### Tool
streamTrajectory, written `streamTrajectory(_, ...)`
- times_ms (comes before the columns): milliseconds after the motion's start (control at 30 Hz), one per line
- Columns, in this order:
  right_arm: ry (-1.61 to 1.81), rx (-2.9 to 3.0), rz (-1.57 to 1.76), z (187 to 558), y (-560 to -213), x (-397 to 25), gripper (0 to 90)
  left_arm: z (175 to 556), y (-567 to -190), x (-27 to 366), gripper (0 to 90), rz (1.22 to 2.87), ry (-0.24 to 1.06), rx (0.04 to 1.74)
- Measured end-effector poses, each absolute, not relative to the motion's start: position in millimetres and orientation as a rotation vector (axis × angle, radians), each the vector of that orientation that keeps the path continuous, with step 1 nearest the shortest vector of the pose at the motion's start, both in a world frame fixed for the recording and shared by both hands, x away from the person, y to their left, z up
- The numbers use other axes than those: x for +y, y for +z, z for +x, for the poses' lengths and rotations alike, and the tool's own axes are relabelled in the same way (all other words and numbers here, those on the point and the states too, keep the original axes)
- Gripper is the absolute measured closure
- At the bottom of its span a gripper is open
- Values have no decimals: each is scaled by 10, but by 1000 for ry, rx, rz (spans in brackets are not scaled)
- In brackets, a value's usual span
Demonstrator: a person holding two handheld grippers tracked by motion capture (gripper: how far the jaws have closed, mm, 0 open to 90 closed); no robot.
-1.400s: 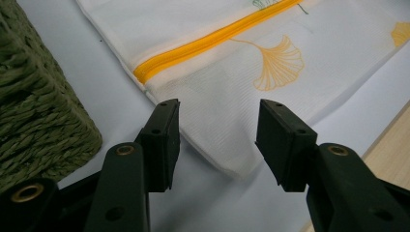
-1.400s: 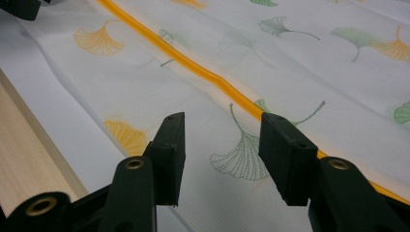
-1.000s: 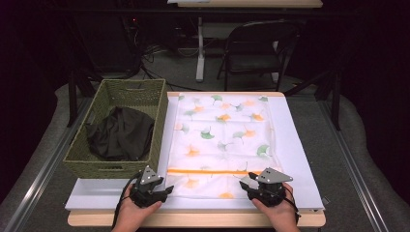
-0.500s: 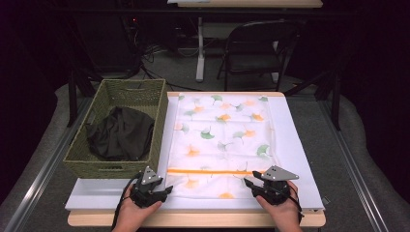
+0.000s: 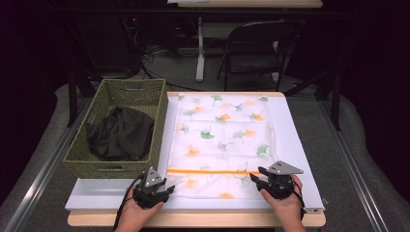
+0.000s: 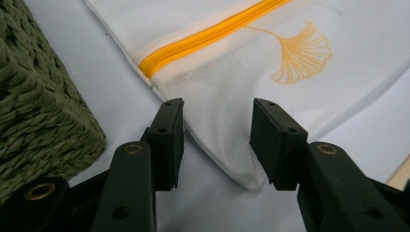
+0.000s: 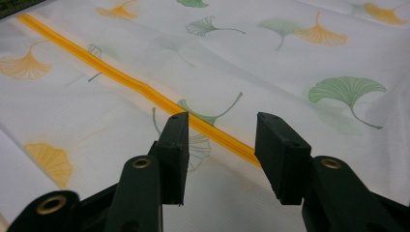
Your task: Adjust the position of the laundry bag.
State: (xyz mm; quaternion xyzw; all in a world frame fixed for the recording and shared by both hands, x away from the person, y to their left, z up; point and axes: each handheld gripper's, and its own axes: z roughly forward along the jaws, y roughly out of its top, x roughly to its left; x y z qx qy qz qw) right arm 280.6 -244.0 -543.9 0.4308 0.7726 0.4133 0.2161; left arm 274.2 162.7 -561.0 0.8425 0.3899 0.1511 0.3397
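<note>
A white mesh bag [image 5: 222, 140] printed with green and orange ginkgo leaves lies flat on the white table. An orange zipper [image 5: 208, 171] runs across its near end. My left gripper [image 5: 167, 189] stands open at the bag's near left corner [image 6: 241, 169], the corner lying between its jaws. My right gripper [image 5: 252, 178] is open over the right end of the zipper [image 7: 145, 92], with the zipper passing between its jaws [image 7: 220, 140]. Neither holds anything.
A green woven basket [image 5: 116, 128] with dark cloth [image 5: 121, 133] inside stands left of the bag, its wall [image 6: 38, 101] close to my left gripper. The table's wooden front edge [image 5: 193, 220] is just behind my hands. A folding chair [image 5: 256, 48] stands beyond the table.
Both hands have barely shifted; the right gripper has edged slightly right and toward the zipper. The bag has not moved.
</note>
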Motion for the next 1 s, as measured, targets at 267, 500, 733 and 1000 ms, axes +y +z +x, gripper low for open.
streamTrajectory(267, 1105, 2117, 1205, 2838, -5418, -2522, 560, 2751, -5613, 1624, 582, 2188, 387, 1008)
streamTrajectory(500, 1092, 2077, 1248, 2871, -5403, -2670, 549, 2760, -5601, 1617, 589, 2201, 380, 1011)
streamTrajectory(733, 1088, 2026, 1296, 2875, -5383, -2807, 550, 2748, -5597, 1602, 649, 2210, 375, 992)
streamTrajectory(1000, 1088, 1991, 1330, 2886, -5383, -2905, 550, 2757, -5597, 1590, 755, 2211, 372, 981)
